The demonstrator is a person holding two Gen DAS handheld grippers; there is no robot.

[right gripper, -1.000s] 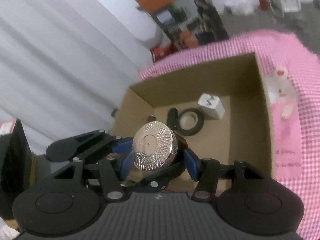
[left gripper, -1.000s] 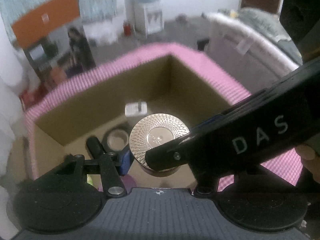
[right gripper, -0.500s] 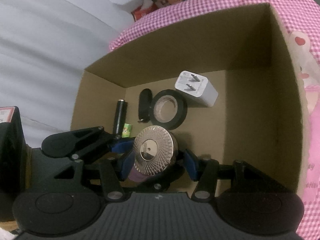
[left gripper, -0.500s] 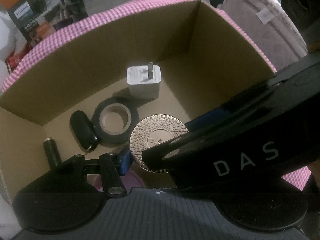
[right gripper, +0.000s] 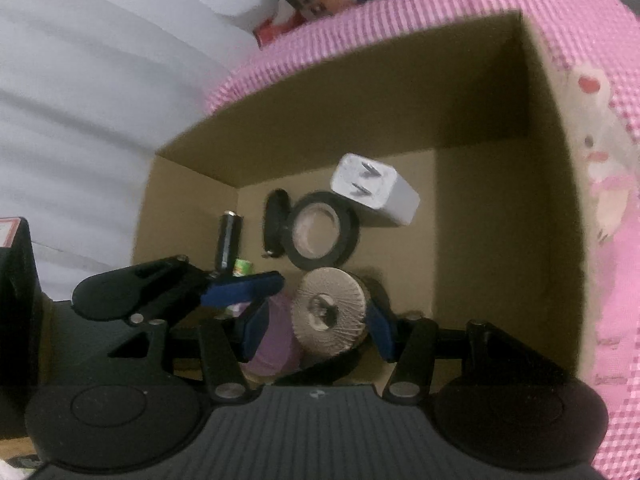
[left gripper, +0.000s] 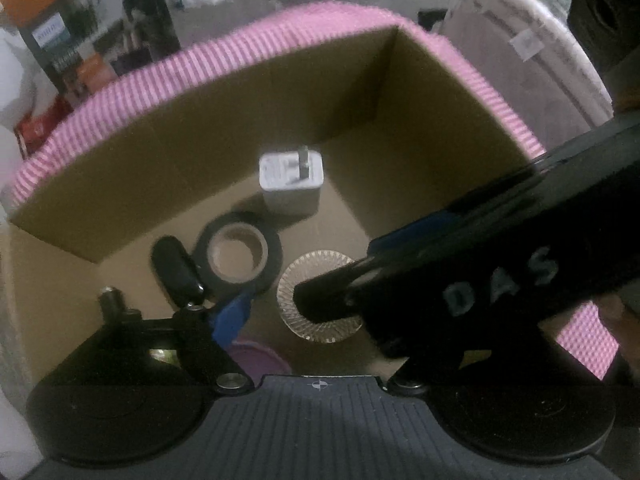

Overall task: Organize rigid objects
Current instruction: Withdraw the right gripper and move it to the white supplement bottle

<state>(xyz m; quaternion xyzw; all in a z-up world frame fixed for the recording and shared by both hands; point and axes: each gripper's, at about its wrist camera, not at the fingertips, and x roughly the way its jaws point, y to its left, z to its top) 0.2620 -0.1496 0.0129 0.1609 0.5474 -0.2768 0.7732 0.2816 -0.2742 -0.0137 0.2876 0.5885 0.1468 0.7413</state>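
A cardboard box (left gripper: 168,168) (right gripper: 500,200) holds a white charger (left gripper: 291,184) (right gripper: 376,190), a black tape roll (left gripper: 238,254) (right gripper: 320,230), a black fob (left gripper: 174,270) (right gripper: 276,220), a black battery (right gripper: 228,240) and a purple lid (left gripper: 260,360) (right gripper: 276,344). A gold ribbed disc (left gripper: 316,320) (right gripper: 328,312) lies low in the box. My right gripper (right gripper: 316,334) has its blue pads spread either side of the disc, the left pad apart from it. My left gripper (left gripper: 332,320) is open over the box, its right finger hidden behind the right gripper's body (left gripper: 480,264).
The box sits on a pink checked cloth (left gripper: 280,36) (right gripper: 616,240). A white curtain (right gripper: 100,100) hangs at the left. A printed carton (left gripper: 96,40) stands beyond the box, and a padded seat (left gripper: 540,72) is at the right.
The right gripper has lowered the gold disc deeper into the box and its fingers have spread apart from it. Both cameras have drawn back slightly from the box.
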